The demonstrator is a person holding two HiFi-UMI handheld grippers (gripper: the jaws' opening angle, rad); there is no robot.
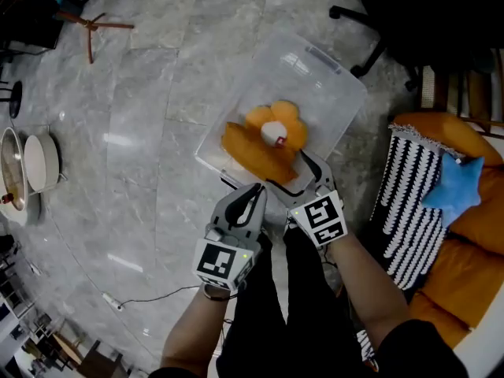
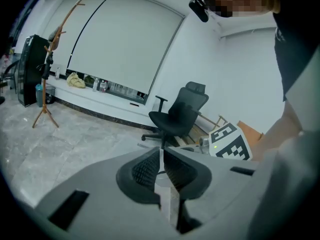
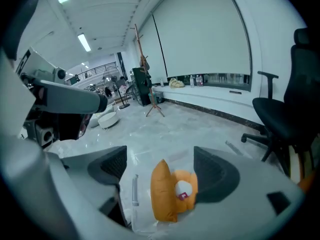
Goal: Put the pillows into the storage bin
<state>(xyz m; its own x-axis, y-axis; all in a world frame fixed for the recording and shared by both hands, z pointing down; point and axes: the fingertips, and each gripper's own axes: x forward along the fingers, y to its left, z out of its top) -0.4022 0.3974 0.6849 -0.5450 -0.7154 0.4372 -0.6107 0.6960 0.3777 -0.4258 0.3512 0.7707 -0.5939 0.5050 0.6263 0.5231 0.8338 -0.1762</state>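
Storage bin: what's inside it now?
A plain orange pillow and an orange flower-shaped pillow with a white centre lie in the clear storage bin. The bin floor beneath them is covered.

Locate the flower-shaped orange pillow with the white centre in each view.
Head view: the flower-shaped pillow lies at centre, inside the clear storage bin.
Left gripper view: not in it.
Right gripper view: low at centre, framed by that view's open jaws, not gripped.
Shared landmark: the wooden coat stand shows in all three.
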